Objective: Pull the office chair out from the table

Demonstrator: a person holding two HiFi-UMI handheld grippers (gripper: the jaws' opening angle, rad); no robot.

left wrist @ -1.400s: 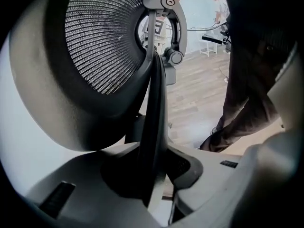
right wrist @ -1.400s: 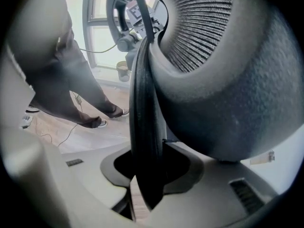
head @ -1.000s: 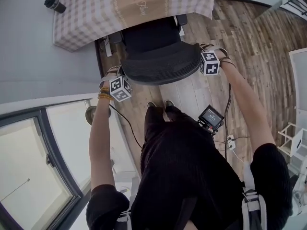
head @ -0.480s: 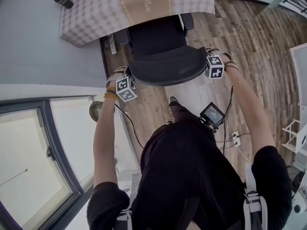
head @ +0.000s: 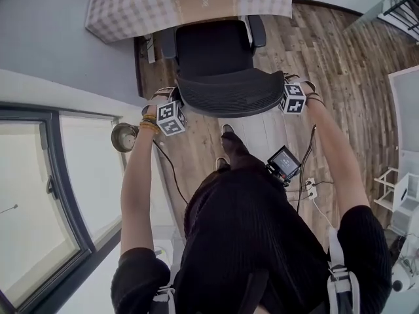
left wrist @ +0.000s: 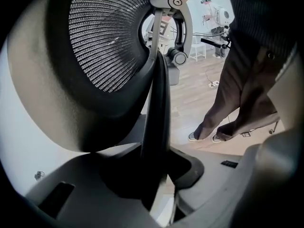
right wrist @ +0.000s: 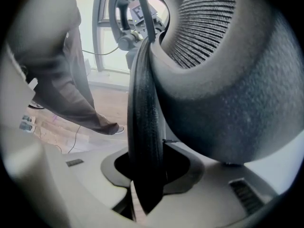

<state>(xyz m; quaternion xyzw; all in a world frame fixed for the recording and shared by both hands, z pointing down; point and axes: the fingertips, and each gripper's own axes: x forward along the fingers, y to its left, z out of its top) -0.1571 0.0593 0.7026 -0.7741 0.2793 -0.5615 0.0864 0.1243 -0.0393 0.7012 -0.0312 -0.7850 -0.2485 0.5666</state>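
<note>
The office chair (head: 216,54) stands just off the table (head: 124,12), with its backrest (head: 226,102) lying crosswise toward the person. The left gripper (head: 177,100) and right gripper (head: 281,89) each have their jaws clamped on one end of the rim, equally near, so the pull should run straight back.

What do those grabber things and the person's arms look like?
The left gripper and right gripper are pale grey, each with a white cube of black square markers. Black cables trail from them. The person wears short black sleeves and bracelets on the left wrist.
</note>
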